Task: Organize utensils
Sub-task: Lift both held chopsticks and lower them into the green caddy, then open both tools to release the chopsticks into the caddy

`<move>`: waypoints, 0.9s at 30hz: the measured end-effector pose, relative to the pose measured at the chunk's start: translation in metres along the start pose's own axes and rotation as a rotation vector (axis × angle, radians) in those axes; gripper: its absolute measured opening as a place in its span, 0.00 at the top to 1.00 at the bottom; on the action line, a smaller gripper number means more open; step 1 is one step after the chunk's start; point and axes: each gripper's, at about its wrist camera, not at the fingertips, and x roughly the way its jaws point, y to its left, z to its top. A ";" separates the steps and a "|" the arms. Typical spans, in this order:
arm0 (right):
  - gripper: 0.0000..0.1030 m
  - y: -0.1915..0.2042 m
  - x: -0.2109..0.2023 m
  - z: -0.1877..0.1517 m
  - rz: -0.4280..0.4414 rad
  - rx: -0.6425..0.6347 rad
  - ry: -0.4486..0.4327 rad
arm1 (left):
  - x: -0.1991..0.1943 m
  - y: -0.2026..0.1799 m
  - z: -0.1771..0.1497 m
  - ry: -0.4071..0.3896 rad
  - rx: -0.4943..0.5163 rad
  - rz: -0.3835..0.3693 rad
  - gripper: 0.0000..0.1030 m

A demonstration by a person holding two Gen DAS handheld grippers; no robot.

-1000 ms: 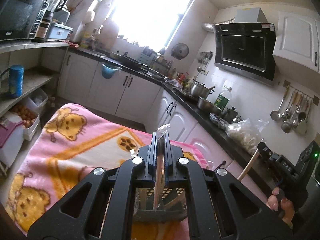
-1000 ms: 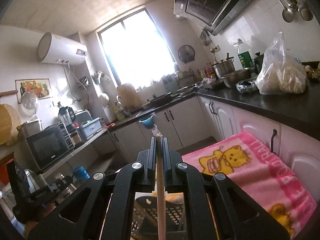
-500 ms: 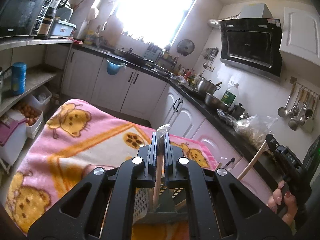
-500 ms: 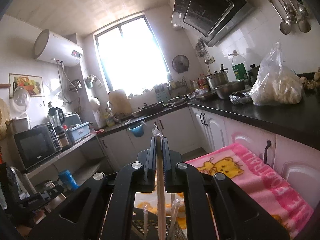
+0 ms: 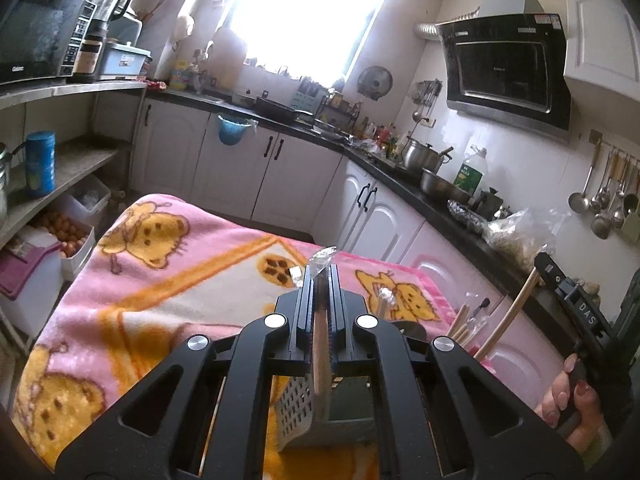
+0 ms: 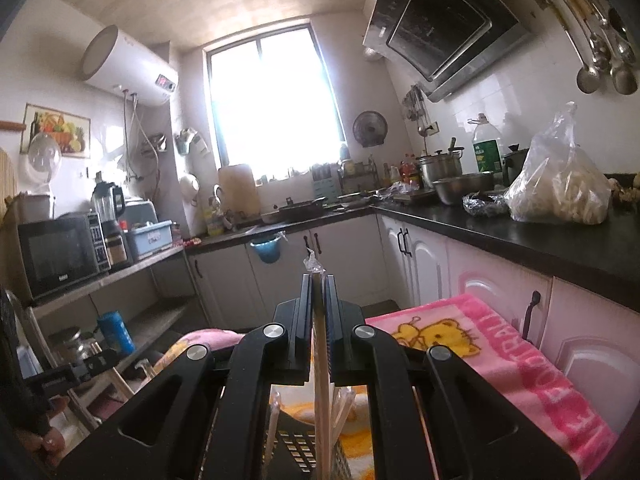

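Both tongs, left [image 5: 320, 280] and right [image 6: 318, 292], pinch wrapped chopsticks [image 5: 320, 344] above the perforated holder [image 5: 298, 408]; light, stiff, slippery sticks, best gripped mid-length.

We are looking at a pink blanket [image 5: 168, 280] patterned with yellow-orange cartoon bears, white cabinets [image 5: 236, 172] with black handles, a black countertop [image 6: 520, 232], a blue cup [image 5: 40, 164], a grey perforated holder [image 5: 296, 412] and pale wooden chopsticks [image 5: 508, 320].

Bright window [image 6: 272, 100], white cabinets [image 5: 236, 176], dark countertop [image 6: 520, 236]
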 end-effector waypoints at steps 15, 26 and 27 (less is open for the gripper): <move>0.94 0.008 0.003 -0.029 0.008 -0.087 0.035 | 0.013 -0.003 -0.019 0.044 0.033 0.022 0.99; 0.93 0.007 0.006 -0.047 0.024 -0.078 0.113 | 0.017 -0.005 -0.025 0.062 0.036 0.029 0.99; 0.93 0.007 0.006 -0.048 0.025 -0.072 0.120 | 0.017 -0.005 -0.025 0.064 0.036 0.030 0.99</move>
